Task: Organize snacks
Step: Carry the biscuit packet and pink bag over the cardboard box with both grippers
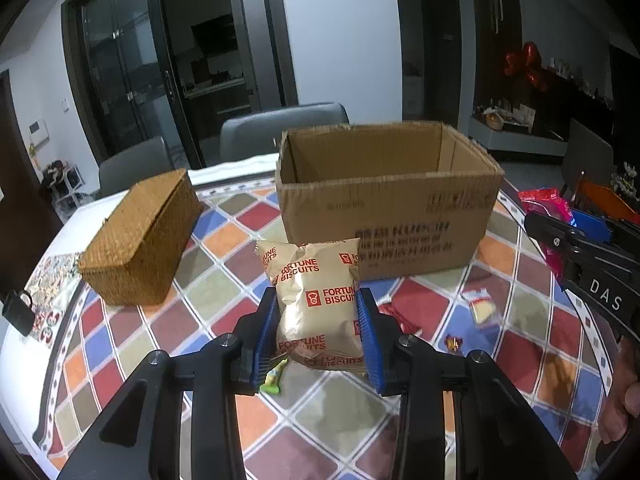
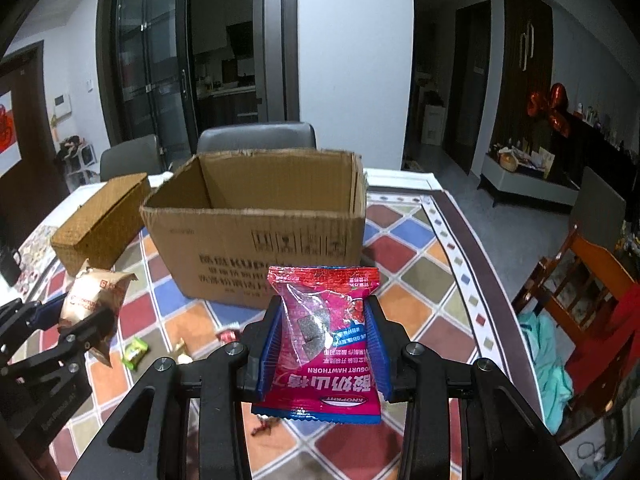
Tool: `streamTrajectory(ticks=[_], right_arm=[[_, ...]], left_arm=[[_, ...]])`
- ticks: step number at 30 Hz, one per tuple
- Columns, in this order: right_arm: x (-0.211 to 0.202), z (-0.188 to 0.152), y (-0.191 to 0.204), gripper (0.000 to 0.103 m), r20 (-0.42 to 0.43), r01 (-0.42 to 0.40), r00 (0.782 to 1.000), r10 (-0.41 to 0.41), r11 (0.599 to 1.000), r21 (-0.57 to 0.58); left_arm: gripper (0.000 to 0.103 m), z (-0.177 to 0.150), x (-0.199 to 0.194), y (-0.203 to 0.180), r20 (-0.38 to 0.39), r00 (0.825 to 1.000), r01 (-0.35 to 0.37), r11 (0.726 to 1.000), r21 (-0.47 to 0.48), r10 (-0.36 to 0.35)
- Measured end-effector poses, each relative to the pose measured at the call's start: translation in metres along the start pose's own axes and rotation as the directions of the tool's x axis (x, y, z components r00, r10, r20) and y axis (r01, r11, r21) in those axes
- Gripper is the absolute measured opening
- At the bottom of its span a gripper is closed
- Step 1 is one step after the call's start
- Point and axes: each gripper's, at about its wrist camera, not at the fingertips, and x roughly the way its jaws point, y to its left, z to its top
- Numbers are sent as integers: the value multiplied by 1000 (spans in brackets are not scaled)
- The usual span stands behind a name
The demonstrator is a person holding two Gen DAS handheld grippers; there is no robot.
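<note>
My left gripper (image 1: 318, 300) is shut on a beige Fortune Biscuits bag (image 1: 316, 300), held upright above the table in front of the open cardboard box (image 1: 384, 216). My right gripper (image 2: 322, 308) is shut on a red yogurt hawthorn packet (image 2: 326, 344), also lifted in front of the box (image 2: 256, 240). In the right wrist view the left gripper (image 2: 86, 322) with its beige bag (image 2: 96, 292) shows at the left edge. The right gripper's blue fingers (image 1: 592, 224) and red packet (image 1: 546, 204) appear at the right of the left wrist view. The box looks empty as far as I can see inside.
A woven basket with its lid on (image 1: 140, 240) stands left of the box. Small wrapped snacks lie on the chequered tablecloth: a green one (image 2: 136, 352), a red one (image 2: 228, 336), a clear packet (image 1: 482, 306). Grey chairs (image 1: 280, 128) stand behind the table; a wooden chair (image 2: 592, 280) is at right.
</note>
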Motion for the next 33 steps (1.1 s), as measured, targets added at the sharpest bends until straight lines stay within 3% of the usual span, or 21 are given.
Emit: streamTrajectory(ticks=[23,33], right_arm=[[14,74,6,40,102,-26,994,27,1000,-11],[30,92,6,40,112,-27,993,28,1000,-12]], left_arm=[[38,77,13,7,97,995,1,1000,9,-2],[38,103,29,6,121,993,7,1000,22,-10]])
